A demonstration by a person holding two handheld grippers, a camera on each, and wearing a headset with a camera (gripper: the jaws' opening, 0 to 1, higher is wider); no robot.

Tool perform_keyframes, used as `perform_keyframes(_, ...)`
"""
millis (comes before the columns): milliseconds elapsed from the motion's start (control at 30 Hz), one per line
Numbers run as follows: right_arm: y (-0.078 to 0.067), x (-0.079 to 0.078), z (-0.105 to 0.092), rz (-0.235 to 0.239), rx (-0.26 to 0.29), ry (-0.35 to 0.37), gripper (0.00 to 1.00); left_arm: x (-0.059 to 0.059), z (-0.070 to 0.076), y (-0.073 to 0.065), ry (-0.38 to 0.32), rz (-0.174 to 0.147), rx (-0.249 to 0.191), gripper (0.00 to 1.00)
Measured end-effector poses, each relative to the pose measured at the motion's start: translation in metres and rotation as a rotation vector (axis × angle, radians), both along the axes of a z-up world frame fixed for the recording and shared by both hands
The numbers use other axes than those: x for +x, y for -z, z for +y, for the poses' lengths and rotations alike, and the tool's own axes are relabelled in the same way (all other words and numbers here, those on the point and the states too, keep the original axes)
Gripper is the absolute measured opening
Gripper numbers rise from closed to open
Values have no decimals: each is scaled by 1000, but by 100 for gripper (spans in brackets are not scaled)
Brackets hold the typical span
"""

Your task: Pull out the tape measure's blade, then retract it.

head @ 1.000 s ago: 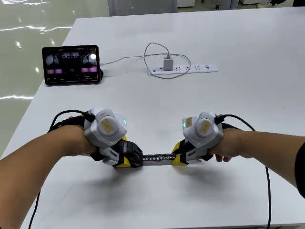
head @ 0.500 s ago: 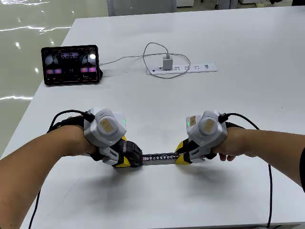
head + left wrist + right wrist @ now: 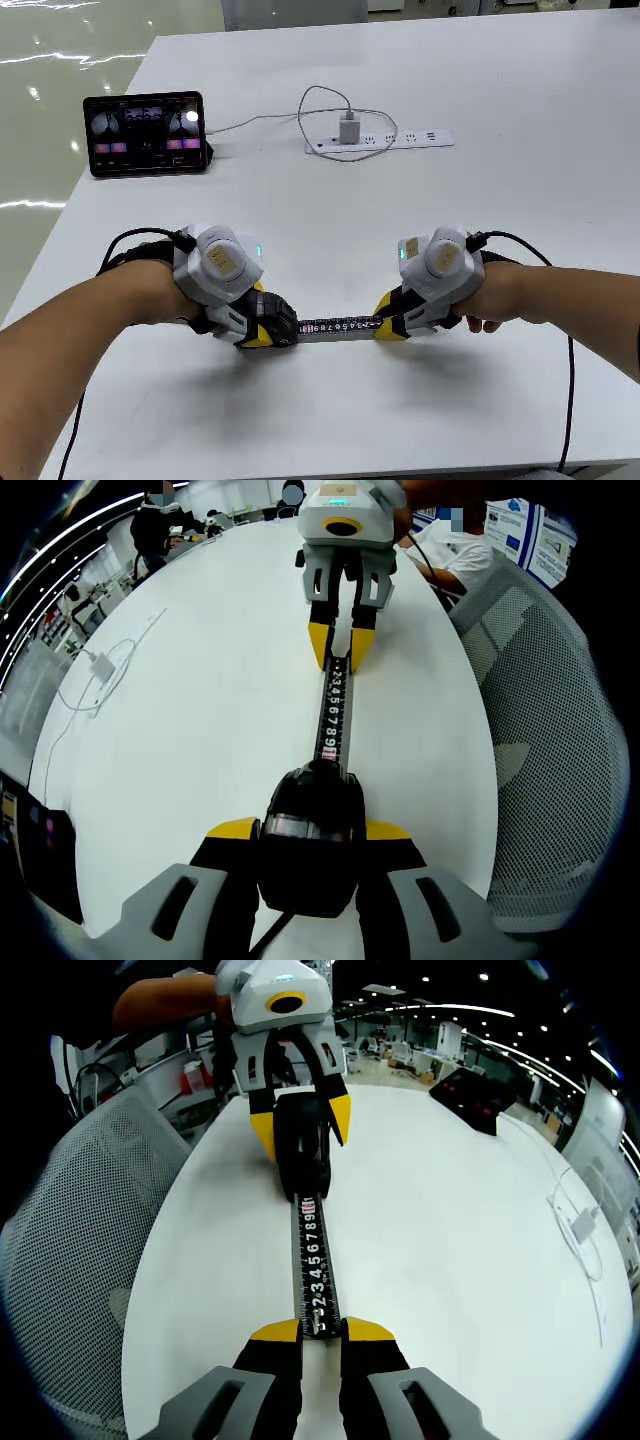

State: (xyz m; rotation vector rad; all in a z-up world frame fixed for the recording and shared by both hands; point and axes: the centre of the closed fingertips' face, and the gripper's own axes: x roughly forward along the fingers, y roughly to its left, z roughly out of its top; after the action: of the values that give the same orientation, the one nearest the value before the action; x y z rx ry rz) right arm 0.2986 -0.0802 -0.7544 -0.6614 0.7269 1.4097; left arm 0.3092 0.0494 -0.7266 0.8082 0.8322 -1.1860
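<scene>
A black tape measure case rests low on the white table, with my left gripper shut on its sides. Its blade, printed with numbers, runs out to the right. My right gripper is shut on the blade's end, its yellow tips pinching it. In the left gripper view the right gripper sits at the far end of the blade; in the right gripper view the left gripper straddles the case.
A tablet with a lit screen stands at the far left of the table. A white power strip with a charger and looped cable lies at the back. A mesh chair stands beside the table edge.
My right gripper has drawn away to the right with the blade's end, so more of the blade shows. The left gripper and case have stayed put.
</scene>
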Motion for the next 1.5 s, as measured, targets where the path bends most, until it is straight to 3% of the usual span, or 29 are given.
perform_keyframes(1500, -2, 2, -30, 5, -22, 16, 10, -2, -1, -1, -5, -1, -5, 32)
